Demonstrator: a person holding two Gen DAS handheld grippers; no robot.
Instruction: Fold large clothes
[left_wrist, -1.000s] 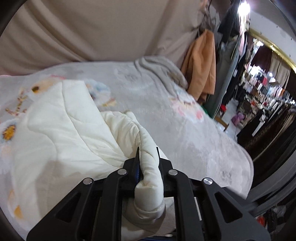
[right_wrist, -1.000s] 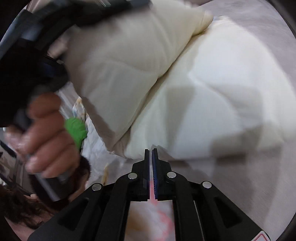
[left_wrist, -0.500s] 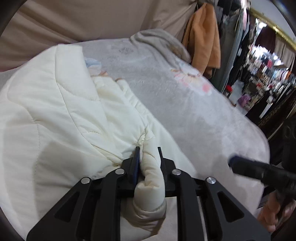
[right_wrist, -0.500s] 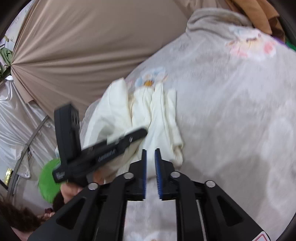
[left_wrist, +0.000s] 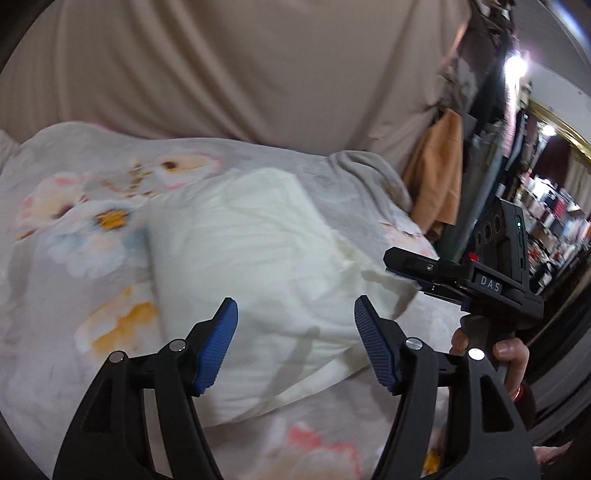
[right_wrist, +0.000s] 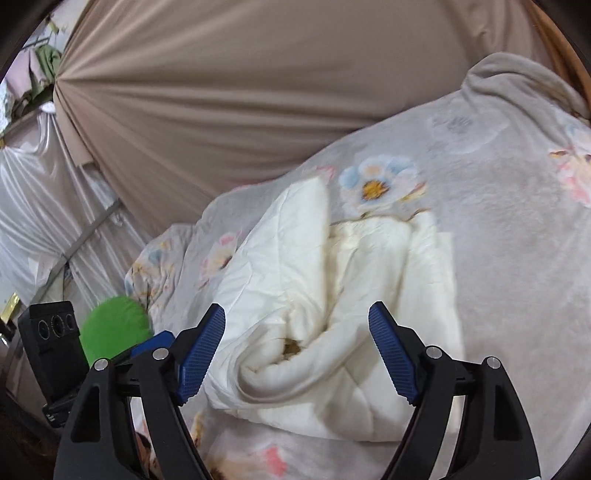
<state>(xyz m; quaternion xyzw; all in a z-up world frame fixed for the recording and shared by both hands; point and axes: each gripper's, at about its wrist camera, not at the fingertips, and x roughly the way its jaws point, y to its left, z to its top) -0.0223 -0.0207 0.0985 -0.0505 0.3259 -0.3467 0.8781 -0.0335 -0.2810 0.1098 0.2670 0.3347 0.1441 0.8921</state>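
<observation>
A cream quilted garment (left_wrist: 258, 258) lies folded in a bundle on the grey flowered blanket (left_wrist: 74, 258). It also shows in the right wrist view (right_wrist: 332, 295), with a rolled sleeve end toward me. My left gripper (left_wrist: 295, 317) is open and empty, just above the garment's near edge. My right gripper (right_wrist: 297, 325) is open and empty above the rolled end. In the left wrist view the right gripper's body (left_wrist: 472, 284) shows at the garment's right edge, held by a hand. The left gripper's body (right_wrist: 51, 347) shows at the lower left of the right wrist view.
A beige draped curtain (left_wrist: 258, 74) hangs behind the bed. An orange garment (left_wrist: 436, 173) hangs at the right, with racks of clothes beyond. A green round object (right_wrist: 110, 328) sits at the left bed edge, by silvery drapes (right_wrist: 37, 221).
My left gripper has let go of the garment's sleeve and opened wide. My right gripper has opened from nearly shut. Both have drawn back from the garment, which now lies on the blanket.
</observation>
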